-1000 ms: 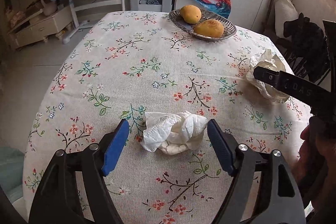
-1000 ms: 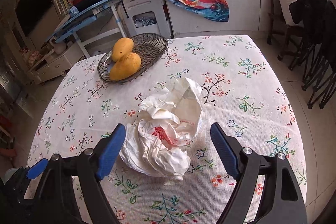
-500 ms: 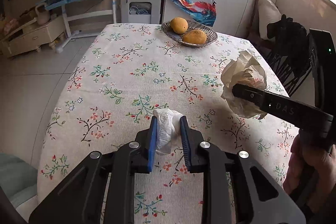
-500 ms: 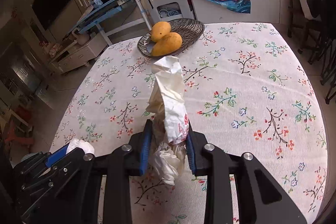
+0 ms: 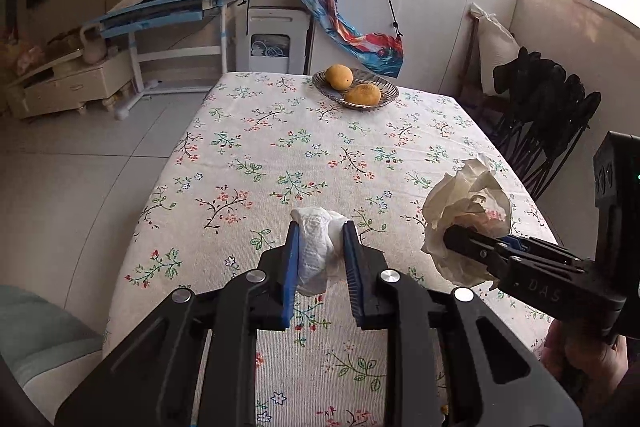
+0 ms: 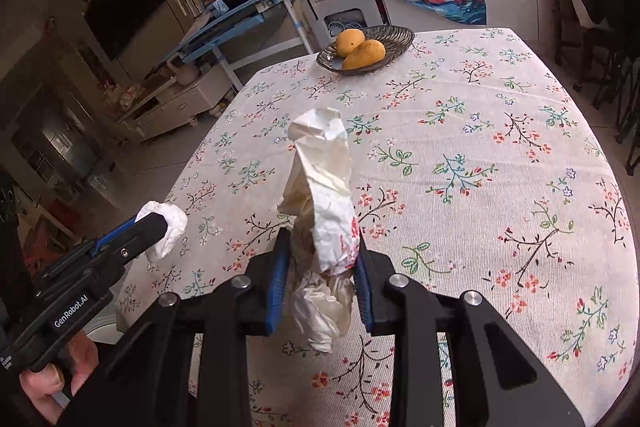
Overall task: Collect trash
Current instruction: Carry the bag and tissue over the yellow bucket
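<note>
My left gripper point(image 5: 320, 243) is shut on a crumpled white tissue point(image 5: 318, 247), held above the near part of the floral tablecloth. Seen from the right wrist, that left gripper point(image 6: 154, 227) enters from the lower left with the tissue point(image 6: 166, 227) sticking out of its tip. My right gripper point(image 6: 320, 251) is shut on a larger crumpled cream wrapper with red print point(image 6: 324, 187), which stands up between the blue pads. From the left wrist, the right gripper point(image 5: 452, 239) comes in from the right with the wrapper point(image 5: 468, 211) bunched at its tip.
A metal dish with two mangoes point(image 5: 356, 89) sits at the table's far end point(image 6: 364, 53). Black folding chairs point(image 5: 548, 115) stand along the right side. A blue desk point(image 5: 172, 15), a low cabinet and a white stool stand on the tiled floor beyond.
Both grippers closed on their trash, the left on the tissue and the right on the wrapper, then lifted them off the table and drew back toward the near edge.
</note>
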